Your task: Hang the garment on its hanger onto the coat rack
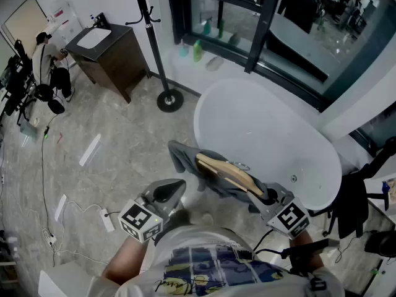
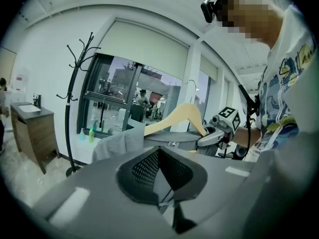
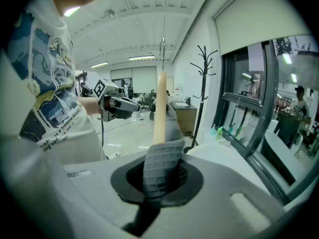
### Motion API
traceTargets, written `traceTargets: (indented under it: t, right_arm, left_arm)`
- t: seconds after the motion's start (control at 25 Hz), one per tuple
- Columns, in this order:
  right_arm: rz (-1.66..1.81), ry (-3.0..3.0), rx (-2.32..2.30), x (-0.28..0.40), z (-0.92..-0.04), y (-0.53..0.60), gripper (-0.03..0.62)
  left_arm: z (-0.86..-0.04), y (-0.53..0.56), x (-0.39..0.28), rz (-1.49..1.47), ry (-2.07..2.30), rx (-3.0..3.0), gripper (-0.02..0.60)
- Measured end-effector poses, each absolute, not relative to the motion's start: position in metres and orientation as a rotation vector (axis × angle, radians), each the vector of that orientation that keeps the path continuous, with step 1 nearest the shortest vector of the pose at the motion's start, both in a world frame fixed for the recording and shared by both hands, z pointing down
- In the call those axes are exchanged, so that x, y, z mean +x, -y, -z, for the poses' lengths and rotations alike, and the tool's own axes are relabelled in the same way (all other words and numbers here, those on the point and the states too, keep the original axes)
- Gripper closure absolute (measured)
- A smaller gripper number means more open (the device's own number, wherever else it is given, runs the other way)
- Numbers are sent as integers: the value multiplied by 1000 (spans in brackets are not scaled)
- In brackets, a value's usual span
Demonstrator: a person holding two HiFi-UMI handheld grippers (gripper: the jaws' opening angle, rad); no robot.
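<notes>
Head view: you look steeply down at a pale floor (image 1: pixel 117 147) — take 12 o'clock as the top of this view.
Garment (image 1: pixel 185 156): grey and ribbed, draped over a wooden hanger (image 1: pixel 226 172). It is held in the air just in front of your body, over the near edge of the white bathtub (image 1: pixel 266 129).
Right tongs (image 1: pixel 267 197): at 4 o'clock of the garment, clamped on the grey cloth where it wraps the hanger's end. In the right gripper view the cloth fills the gap between the pads, and the wooden arm rises straight out of it.
Left tongs (image 1: pixel 168 192): at 7 o'clock of the garment, near its hanging edge; you cannot tell whether they touch it. In the left gripper view the pads meet at the tips with nothing between them.
Hanger line: the arm runs from 10 o'clock down to 4 o'clock, with its metal hook (image 1: pixel 241 165) near the middle.
Coat rack (image 1: pixel 153 48): a black pole on a round base, at 11 o'clock of the garment and well apart from it — the garment is not yet on it.
Cabinet (image 1: pixel 105 54): dark wood with a white basin on top, at 10 o'clock, left of the coat rack.
Bottles (image 1: pixel 197 50): on the window ledge at 12 o'clock, beyond the rack's base.
Power strip (image 1: pixel 107 219): on the floor at 8 o'clock, with its cable trailing left.
</notes>
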State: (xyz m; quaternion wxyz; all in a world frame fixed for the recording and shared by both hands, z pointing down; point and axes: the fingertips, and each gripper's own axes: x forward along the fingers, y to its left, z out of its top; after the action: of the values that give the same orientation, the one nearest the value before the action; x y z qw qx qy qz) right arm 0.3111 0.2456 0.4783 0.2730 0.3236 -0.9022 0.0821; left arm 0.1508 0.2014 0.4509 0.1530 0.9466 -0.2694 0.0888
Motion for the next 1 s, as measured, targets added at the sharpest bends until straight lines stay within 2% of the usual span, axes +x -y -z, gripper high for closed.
traceTargets:
  t: [0.4, 0.64, 1.0]
  right_arm:
    - [-177, 2449, 917, 336, -468, -250, 588]
    - [-221, 2473, 869, 324, -468, -226, 588]
    - [-228, 2498, 804, 265, -451, -143, 588]
  left_arm:
    - [-434, -224, 174, -256, 752, 2759, 580]
    - [-438, -219, 152, -232, 811, 2721, 580]
    - [-447, -153, 93, -195, 823, 2729, 580]
